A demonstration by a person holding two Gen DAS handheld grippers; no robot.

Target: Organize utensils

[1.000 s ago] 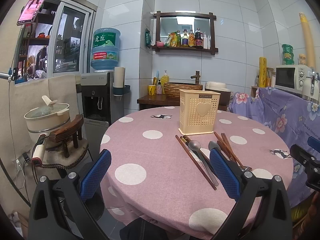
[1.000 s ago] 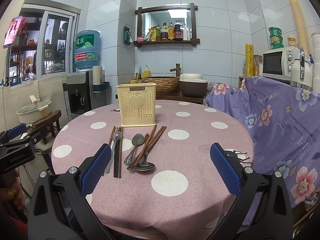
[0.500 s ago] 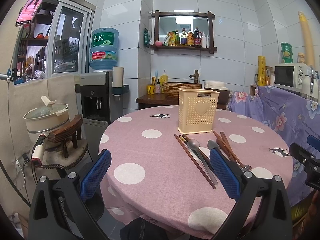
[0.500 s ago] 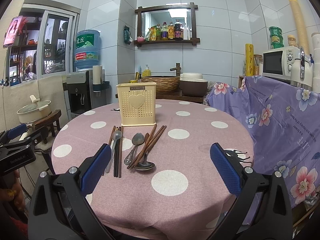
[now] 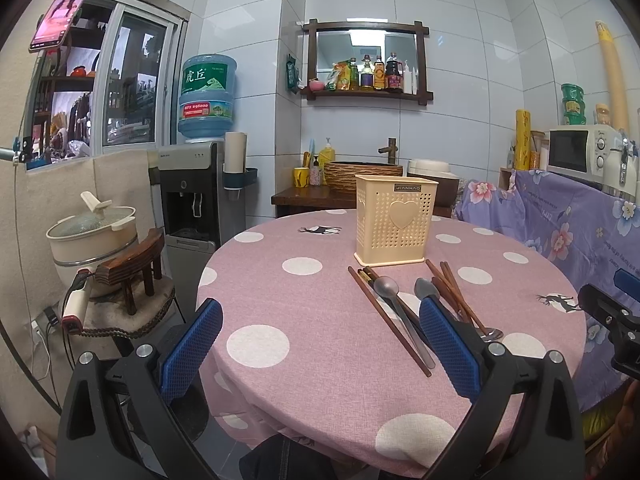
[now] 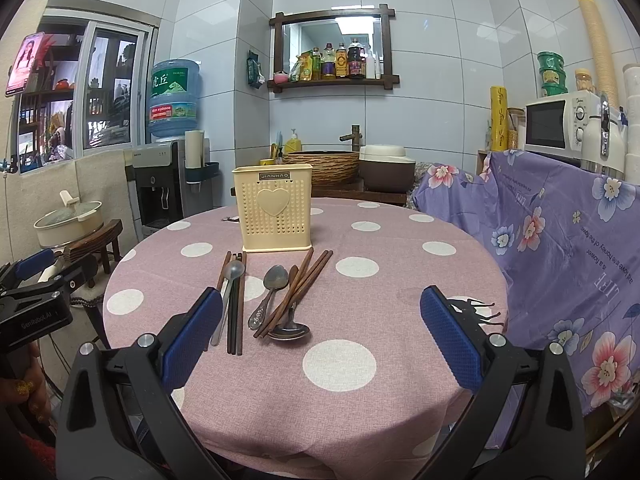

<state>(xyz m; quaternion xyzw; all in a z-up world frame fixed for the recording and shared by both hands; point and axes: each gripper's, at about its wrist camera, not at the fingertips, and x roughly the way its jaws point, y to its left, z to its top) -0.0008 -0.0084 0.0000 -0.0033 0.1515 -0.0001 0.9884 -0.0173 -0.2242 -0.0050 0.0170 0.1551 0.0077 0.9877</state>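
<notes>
Round tabletop [image 6: 400, 380] under a pink cloth with white dots. Near its far middle, a cream perforated utensil holder [image 6: 276, 208] with a raised heart on the front, standing upright, nothing visible above its rim. Just in front of the holder, flat on the cloth, two loose groups of utensils. Left group: a metal spoon [image 6: 228, 292] with its bowl toward the holder, lying among dark chopsticks [image 6: 236, 312] and one brown stick. Right group: a second spoon [image 6: 270, 292], bowl also toward the holder, beside brown chopsticks [image 6: 300, 288] crossed over a third spoon [image 6: 289, 332] whose bowl points at the near edge.

Right gripper [image 6: 320, 336] low at the near edge, blue-padded fingers [image 6: 450, 336] spread wide, grasping nothing. Left gripper [image 5: 320, 336] off the tabletop's left side (seen also at the left border of the right wrist view), fingers [image 5: 192, 340] likewise released and empty, well apart from the utensils.

Behind: water dispenser [image 6: 170, 152], wall shelf of bottles [image 6: 336, 64], microwave [image 6: 560, 124] on a purple floral cover [image 6: 560, 248].
</notes>
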